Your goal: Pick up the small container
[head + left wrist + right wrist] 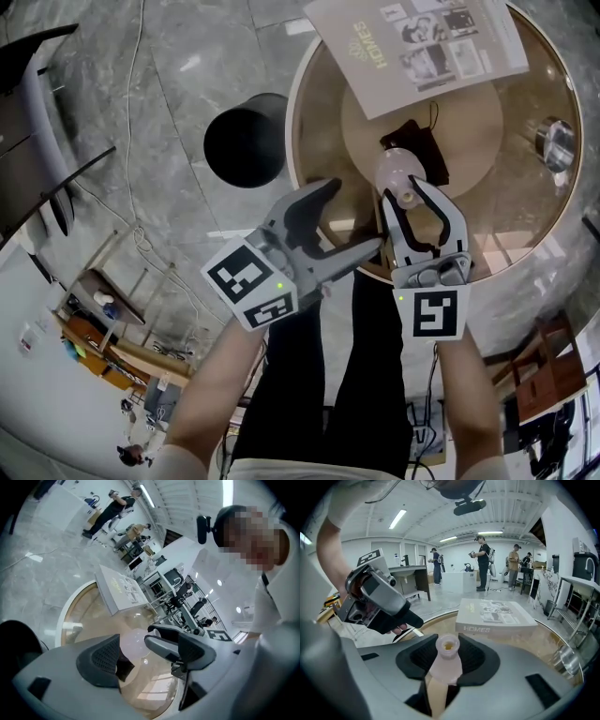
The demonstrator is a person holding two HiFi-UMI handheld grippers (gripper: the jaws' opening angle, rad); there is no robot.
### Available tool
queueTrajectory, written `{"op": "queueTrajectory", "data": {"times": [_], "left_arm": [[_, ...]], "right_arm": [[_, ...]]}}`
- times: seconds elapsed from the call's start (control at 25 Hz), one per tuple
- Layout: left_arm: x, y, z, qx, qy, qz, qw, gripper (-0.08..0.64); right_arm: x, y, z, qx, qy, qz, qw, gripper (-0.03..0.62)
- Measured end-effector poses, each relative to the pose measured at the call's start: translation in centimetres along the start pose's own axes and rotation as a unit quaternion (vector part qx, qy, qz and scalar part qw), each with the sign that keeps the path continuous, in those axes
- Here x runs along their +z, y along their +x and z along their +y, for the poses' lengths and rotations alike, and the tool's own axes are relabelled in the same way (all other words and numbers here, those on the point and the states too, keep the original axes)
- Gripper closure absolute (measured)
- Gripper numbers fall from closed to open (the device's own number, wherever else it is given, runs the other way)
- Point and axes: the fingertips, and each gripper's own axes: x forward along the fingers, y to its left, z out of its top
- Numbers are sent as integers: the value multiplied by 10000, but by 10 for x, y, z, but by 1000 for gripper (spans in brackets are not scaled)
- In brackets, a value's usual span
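From the right gripper view, the right gripper [451,654] is clamped on the small container [445,667], a translucent pink bottle with an open neck, at bottom centre. The head view shows only its rounded top. The left gripper [354,217], jaws apart and empty, hangs beside the round glass table [302,84]. A book [422,42] titled "HOMES" lies upper right, a metal cup [555,141] at right.
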Motion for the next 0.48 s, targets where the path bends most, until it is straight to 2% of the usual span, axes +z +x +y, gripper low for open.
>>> {"op": "queueTrajectory", "data": {"times": [0.16, 0.32, 0.48], "left_arm": [[4, 5, 1, -325, -724, -217, 9966, 169], [3, 11, 4, -528, -1167, -347, 9912, 177], [9, 16, 7, -814, -1876, -695, 9764, 192]], "right_arm": [[0, -1, -1, 167, -130, 97, 9997, 446], [7, -6, -6, 225, 25, -3, 9997, 446], [13, -11, -8, 301, 176, -49, 9994, 446]]}}
